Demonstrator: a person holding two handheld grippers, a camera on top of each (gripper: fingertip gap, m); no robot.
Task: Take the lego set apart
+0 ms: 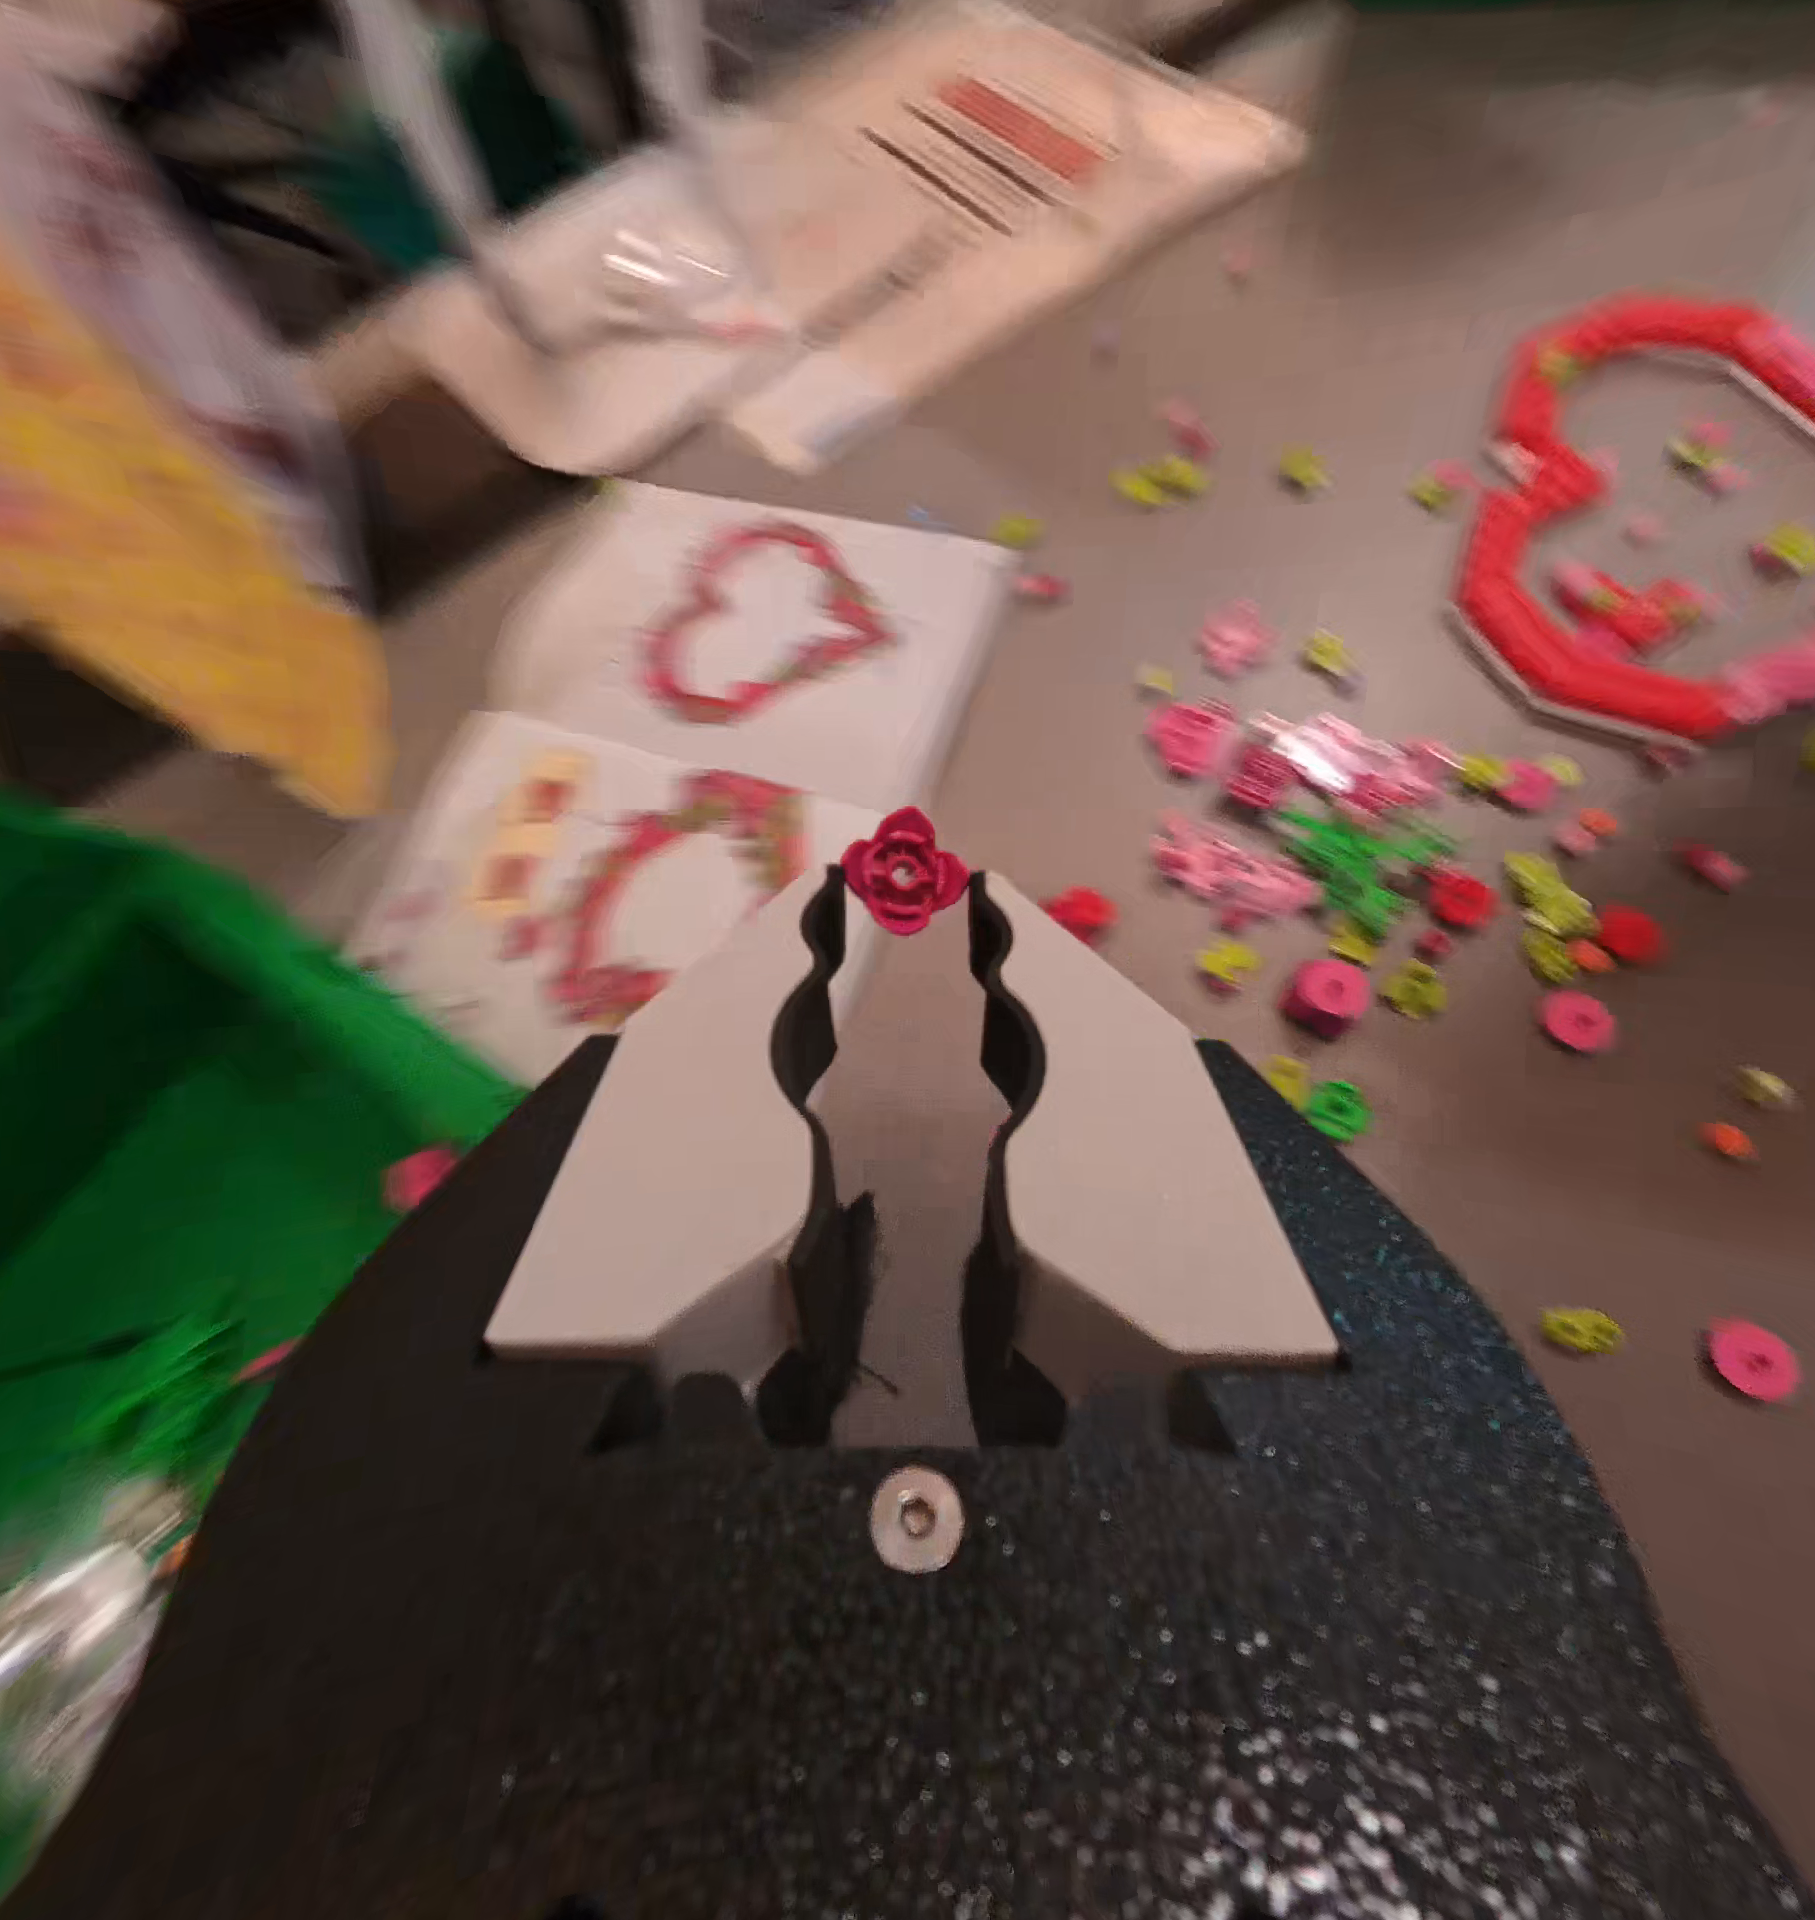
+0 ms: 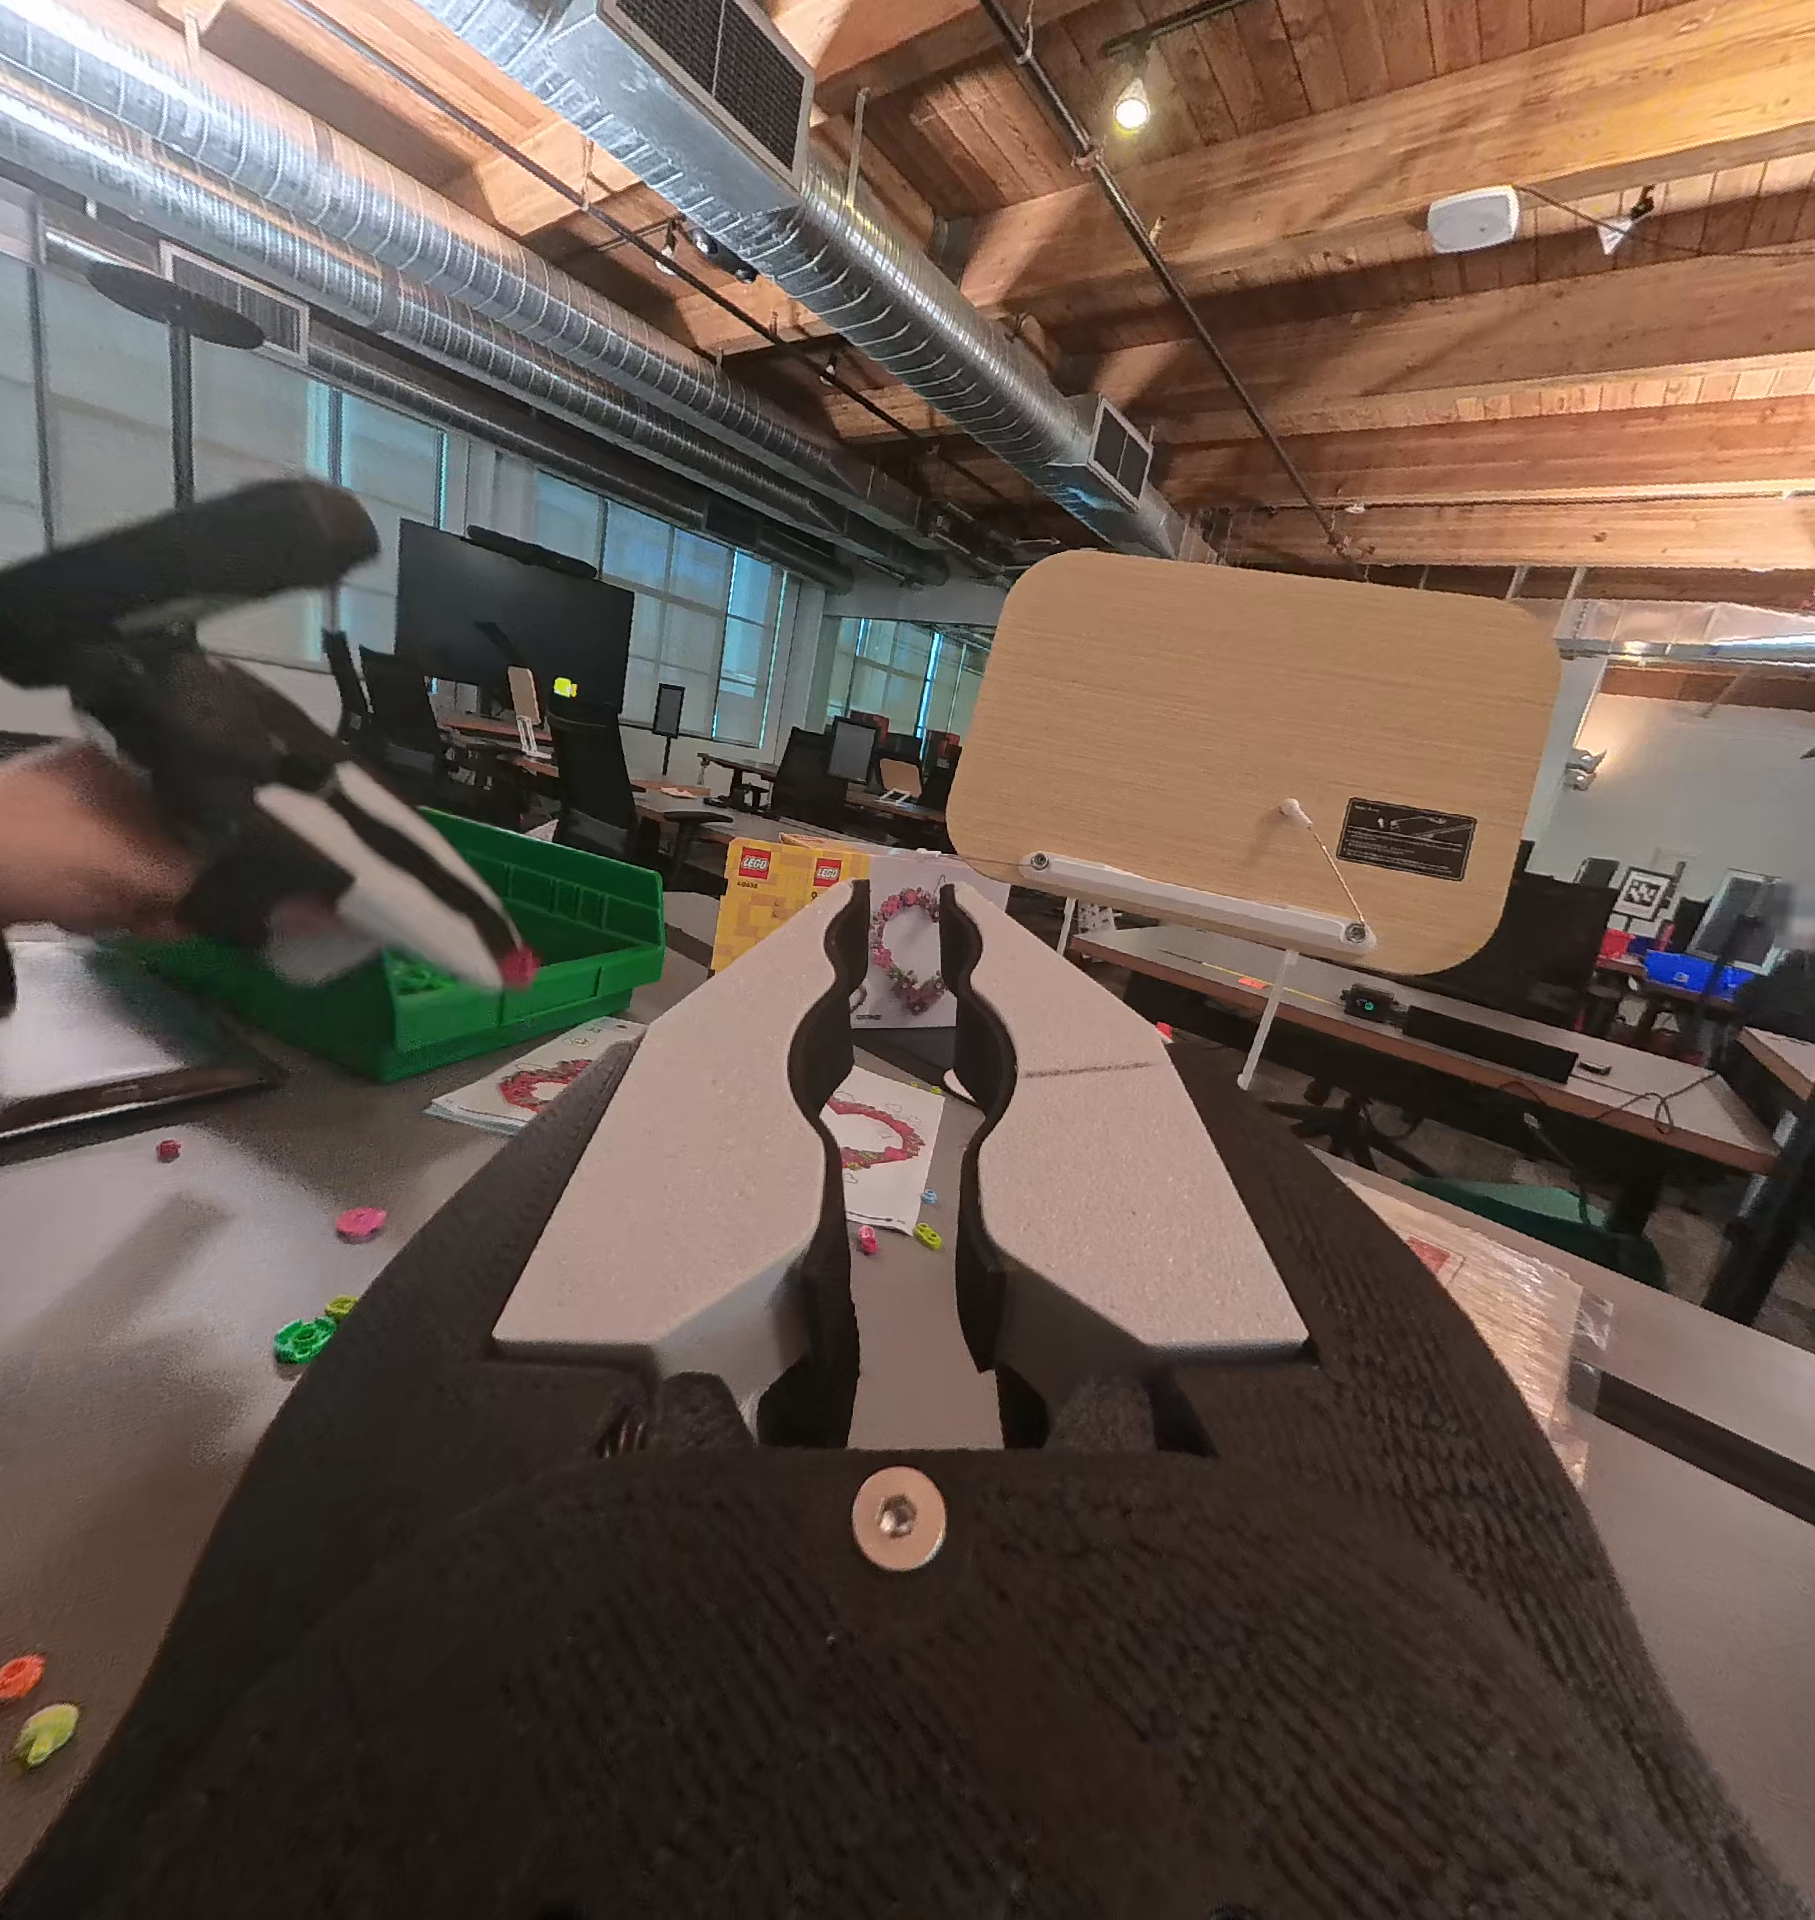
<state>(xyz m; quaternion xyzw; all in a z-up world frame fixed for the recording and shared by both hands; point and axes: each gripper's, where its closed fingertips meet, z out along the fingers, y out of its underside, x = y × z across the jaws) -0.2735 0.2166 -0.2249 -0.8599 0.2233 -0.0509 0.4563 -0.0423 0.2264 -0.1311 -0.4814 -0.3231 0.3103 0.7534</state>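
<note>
Left gripper (image 1: 905, 883) pinches a small dark-red plastic rose piece (image 1: 901, 871) at its fingertips, above the printed instruction booklets (image 1: 778, 623). To its left sits a green plastic bin (image 1: 134, 1091), likely the drop spot: carry it over the rim before releasing. Right gripper (image 2: 903, 914) hangs slightly parted, empty. Red heart-shaped lego frame (image 1: 1568, 582) lies far right among loose pieces.

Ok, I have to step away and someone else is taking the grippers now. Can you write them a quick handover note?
Left gripper: shut on a dark red rose piece, held in the air near the green bin.
Right gripper: open, empty, raised off the table.
Red heart frame: still largely assembled on the table.
Done: many flower and leaf pieces already lie loose.
Left: put the rose down, then dismantle the frame.
</note>
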